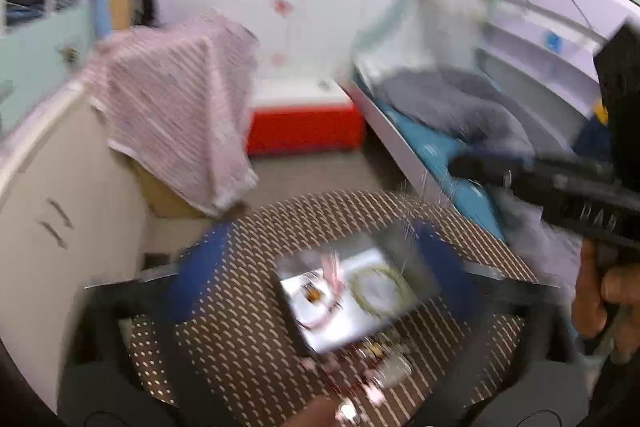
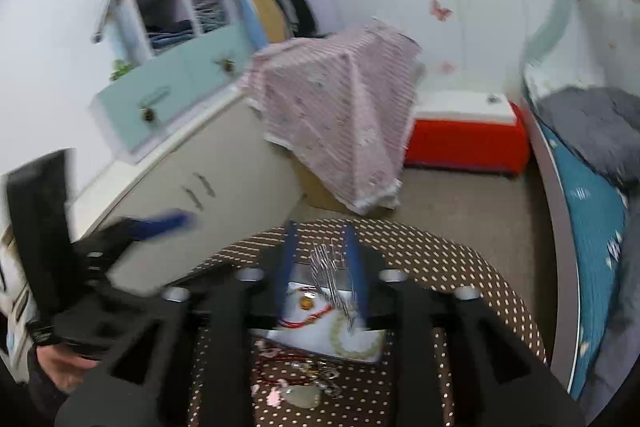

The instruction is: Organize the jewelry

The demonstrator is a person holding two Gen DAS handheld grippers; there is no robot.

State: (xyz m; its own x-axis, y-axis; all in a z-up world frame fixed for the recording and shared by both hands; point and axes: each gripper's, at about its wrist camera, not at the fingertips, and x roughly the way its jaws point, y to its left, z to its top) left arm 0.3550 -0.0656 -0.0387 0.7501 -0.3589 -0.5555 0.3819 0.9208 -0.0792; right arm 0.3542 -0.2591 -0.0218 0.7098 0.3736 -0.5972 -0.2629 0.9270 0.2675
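Looking down both grippers at once, we see a round table (image 2: 460, 255) covered in brown cloth with pale dots, and on it an open jewelry box (image 1: 352, 301) with a white lining, set near the middle of the top. Inside the box lie a pale bead necklace (image 2: 354, 341) on its right side, a red cord piece (image 2: 316, 315) across the middle and an amber pendant (image 2: 306, 303) toward the left wall. Loose jewelry (image 2: 298, 383) is heaped on the cloth just outside the box's near wall: pink bits, silvery links and a flat pale oval piece; the blur keeps us from naming more.

The left gripper (image 1: 324, 263) hangs over the box with its blue fingers spread wide to either side of it, nothing between them. The right gripper (image 2: 322, 267) stands partly open, its fingers (image 2: 286, 267) apart and pointing into the box; thin silvery streaks show between them, but we cannot tell whether that is a fine chain dropping, glare or blur, and nothing looks pinched. A bare hand (image 1: 604, 299) grips the right tool's handle.

We judge that one piece has just gone into the box and we are between placements. The next move calls for dropping one gripper toward the near edge of the table, singling a piece out of the tangled heap, and closing low on it so the neighbours do not come up too. The fine links will be hard to separate.
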